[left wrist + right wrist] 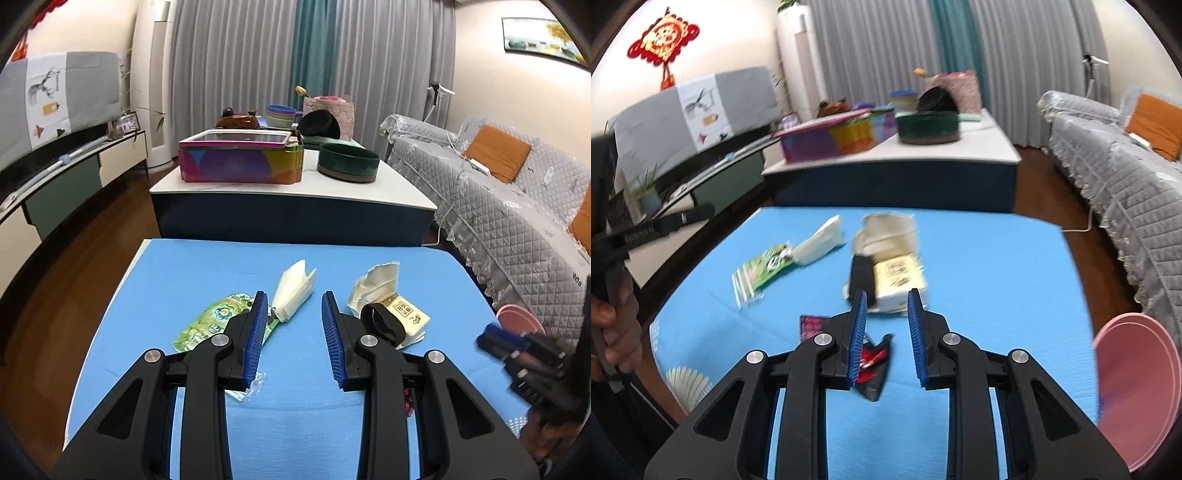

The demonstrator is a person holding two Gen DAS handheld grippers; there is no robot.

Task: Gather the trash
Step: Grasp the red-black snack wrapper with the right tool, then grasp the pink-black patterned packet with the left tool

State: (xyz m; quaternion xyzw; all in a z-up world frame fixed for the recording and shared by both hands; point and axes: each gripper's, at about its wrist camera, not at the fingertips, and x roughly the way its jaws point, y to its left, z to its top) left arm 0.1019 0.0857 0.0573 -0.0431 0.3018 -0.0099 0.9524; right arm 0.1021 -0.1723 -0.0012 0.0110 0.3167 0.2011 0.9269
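The left gripper (293,332) is hovering over the blue worktop (184,273) with its fingers (256,332) spread wide and nothing lying between them. Just outside the left finger, a green wrapper (207,321) is lying flat, partly hidden under that finger, and a scrap of clear plastic (251,386) is peeking out below the same finger's base. A white folded tissue (293,291) is resting just ahead of the left fingertip, reaching toward the gap. Beyond the right finger, a crumpled cream carton (384,295) with a black band (380,323) around it is sitting close against that finger's outer side.

The right gripper (886,325) is also hanging over the worktop, its fingers (857,332) parted about as widely and gripping nothing. A black and red wrapper (875,363) is lying under and just inside its left finger, with a dark pink-printed scrap (811,326) outside that finger. The cream carton is sitting just ahead of both fingertips. Far to the right of the fingers, a pink bin (1134,391) is standing at the worktop's edge.
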